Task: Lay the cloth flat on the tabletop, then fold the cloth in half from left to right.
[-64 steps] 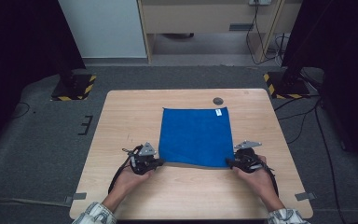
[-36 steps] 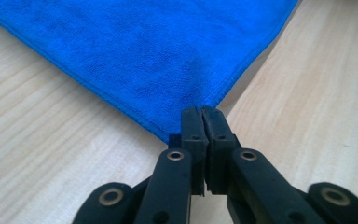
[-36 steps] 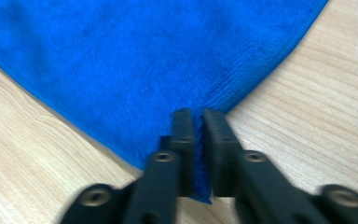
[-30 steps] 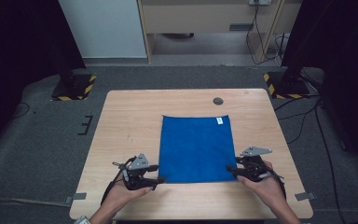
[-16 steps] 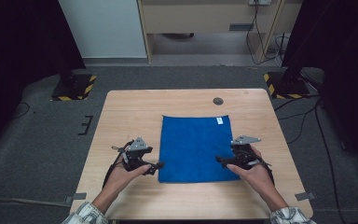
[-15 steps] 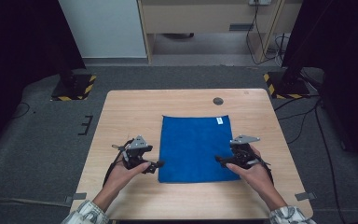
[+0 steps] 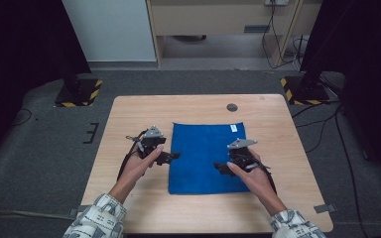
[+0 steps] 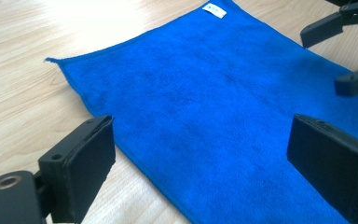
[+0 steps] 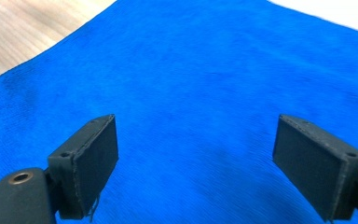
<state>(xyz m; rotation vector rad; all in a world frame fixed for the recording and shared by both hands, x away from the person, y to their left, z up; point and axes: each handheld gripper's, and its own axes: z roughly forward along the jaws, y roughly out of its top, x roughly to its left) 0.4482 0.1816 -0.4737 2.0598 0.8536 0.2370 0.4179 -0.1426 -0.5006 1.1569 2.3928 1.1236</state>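
A blue cloth (image 7: 206, 156) lies flat on the wooden table (image 7: 129, 124), its white label (image 7: 233, 128) at the far right corner. My left gripper (image 7: 173, 156) hovers at the cloth's left edge, pointing right. Its jaws have just been opening and stand wide in the left gripper view (image 8: 205, 158), with nothing between them but the cloth (image 8: 214, 84) below. My right gripper (image 7: 220, 167) is over the cloth's right half, pointing left. Its jaws have also just opened, and its own view shows the right gripper (image 9: 196, 154) apart over the cloth (image 9: 205, 70).
A small dark round spot (image 7: 232, 107) sits on the table beyond the cloth. Bare wood runs left, right and in front of the cloth. Black stands with yellow-striped feet (image 7: 77, 91) flank the table on the grey floor.
Both grippers have left the cloth's near corners and moved away from the person, the right one inward over the cloth. Their jaws have opened. The cloth stays flat where it lay.
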